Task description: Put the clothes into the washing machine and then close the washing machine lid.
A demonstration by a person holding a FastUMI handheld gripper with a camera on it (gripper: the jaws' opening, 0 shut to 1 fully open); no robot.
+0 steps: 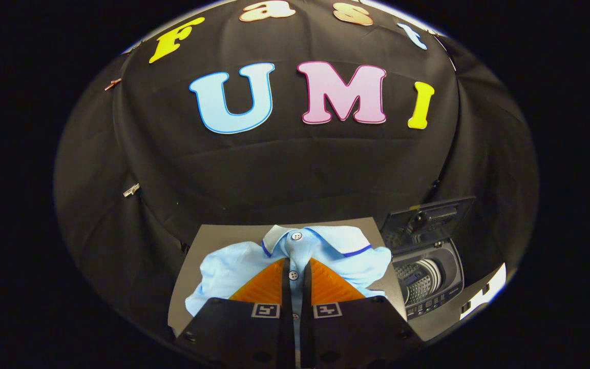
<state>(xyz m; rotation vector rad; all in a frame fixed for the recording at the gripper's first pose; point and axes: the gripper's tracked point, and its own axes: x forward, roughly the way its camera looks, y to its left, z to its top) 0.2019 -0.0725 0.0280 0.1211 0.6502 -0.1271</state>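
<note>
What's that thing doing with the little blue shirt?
A person is holding a gripper whose jaws are pinched nearly together on the button strip of a small light-blue collared shirt. The shirt lies bunched on a grey mat. Just beside the mat stands a small dark-grey toy washing machine with its lid tipped up and its shiny drum open. The shirt has not gone in yet, and the lid is not closed.

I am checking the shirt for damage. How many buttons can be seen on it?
2 on the light blue shirt: one button at the collar, one lower between the fingers of the hand-held gripper, shut on the placket. More may be hidden.
</note>
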